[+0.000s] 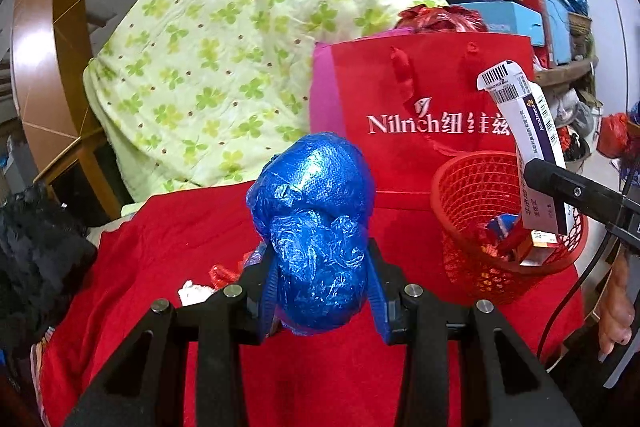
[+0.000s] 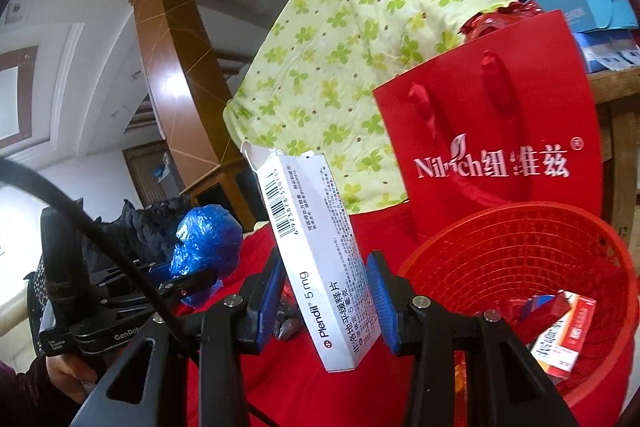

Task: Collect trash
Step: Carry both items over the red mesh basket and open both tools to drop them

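Note:
My left gripper (image 1: 322, 291) is shut on a crumpled blue plastic bag (image 1: 316, 227), held above the red cloth (image 1: 200, 239). The same blue plastic bag (image 2: 208, 243) shows in the right wrist view at the left, in the other gripper. My right gripper (image 2: 326, 303) is shut on a white medicine box (image 2: 316, 259), held tilted just left of the red mesh basket (image 2: 520, 255). In the left wrist view the medicine box (image 1: 532, 139) hangs over the red mesh basket (image 1: 472, 195). Small cartons (image 2: 564, 335) lie inside the basket.
A red paper gift bag (image 1: 420, 99) stands behind the basket. A green clover-print quilt (image 1: 224, 47) leans at the back. White and red scraps (image 1: 200, 287) lie on the cloth. Black plastic (image 1: 36, 247) sits at the left. A hand (image 1: 616, 307) holds the right tool.

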Demonstrator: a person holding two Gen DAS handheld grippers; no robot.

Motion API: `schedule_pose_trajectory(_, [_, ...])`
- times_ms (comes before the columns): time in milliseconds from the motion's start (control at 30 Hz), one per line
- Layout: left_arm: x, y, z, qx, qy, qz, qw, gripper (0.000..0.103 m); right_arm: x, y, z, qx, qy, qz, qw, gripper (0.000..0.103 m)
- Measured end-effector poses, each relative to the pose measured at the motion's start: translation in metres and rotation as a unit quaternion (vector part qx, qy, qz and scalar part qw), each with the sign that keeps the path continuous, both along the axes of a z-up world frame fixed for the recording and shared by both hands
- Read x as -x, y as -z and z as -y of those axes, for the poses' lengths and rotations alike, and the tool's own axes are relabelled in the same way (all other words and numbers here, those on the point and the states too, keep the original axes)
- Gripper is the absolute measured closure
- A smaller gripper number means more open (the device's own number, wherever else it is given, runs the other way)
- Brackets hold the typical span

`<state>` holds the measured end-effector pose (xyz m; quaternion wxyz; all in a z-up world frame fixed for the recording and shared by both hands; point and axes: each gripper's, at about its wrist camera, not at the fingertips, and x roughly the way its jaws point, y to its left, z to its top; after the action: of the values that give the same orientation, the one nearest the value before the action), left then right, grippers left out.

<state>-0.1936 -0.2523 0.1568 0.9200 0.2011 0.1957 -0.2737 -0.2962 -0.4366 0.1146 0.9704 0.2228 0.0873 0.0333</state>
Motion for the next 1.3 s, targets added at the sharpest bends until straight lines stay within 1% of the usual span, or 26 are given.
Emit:
schedule_pose_trajectory(233, [0.012,-0.005,0.020,-0.011,0.019,0.013,0.9997,0.062,0.016,0.002,0.015,-0.011,0.020,0.010,1.000,0.059])
schedule_pose_trajectory(367, [0.016,-0.006,0.029,-0.013,0.029,0.013,0.9994,0.062,0.022,0.004,0.023,-0.017,0.031,0.011,0.999,0.059])
schedule_pose_trajectory(567, [0.018,-0.006,0.043,-0.002,0.059,-0.003,0.9983,0.062,0.033,0.005,0.034,-0.033,0.051,0.017,0.998,0.059])
schedule_pose_trajectory(667, [0.019,-0.007,0.052,0.009,0.080,-0.017,0.9966,0.062,0.036,0.005,0.041,-0.043,0.065,0.020,0.997,0.059])
schedule_pose_trajectory(833, [0.022,-0.009,0.070,0.018,0.108,-0.025,0.9937,0.062,0.046,0.006,0.054,-0.064,0.088,0.025,0.994,0.059])
schedule_pose_trajectory(933, [0.023,-0.010,0.082,0.029,0.131,-0.041,0.9901,0.062,0.051,0.008,0.061,-0.075,0.100,0.023,0.992,0.059])
schedule_pose_trajectory(1067, [0.024,-0.006,0.101,0.041,0.172,-0.066,0.9820,0.061,0.055,0.014,0.072,-0.098,0.117,0.016,0.988,0.059])
schedule_pose_trajectory(1200, [0.019,0.007,0.120,0.047,0.201,-0.109,0.9723,0.059,0.055,0.022,0.085,-0.133,0.131,-0.003,0.982,0.057])
schedule_pose_trajectory(1233, [0.017,0.010,0.124,0.047,0.203,-0.116,0.9711,0.057,0.054,0.024,0.088,-0.138,0.136,-0.009,0.981,0.056])
schedule_pose_trajectory(1267, [0.015,0.015,0.128,0.045,0.205,-0.123,0.9700,0.051,0.053,0.027,0.091,-0.145,0.138,-0.017,0.980,0.056])
schedule_pose_trajectory(1300, [0.013,0.019,0.132,0.042,0.206,-0.129,0.9691,0.048,0.051,0.030,0.094,-0.152,0.139,-0.026,0.978,0.056])
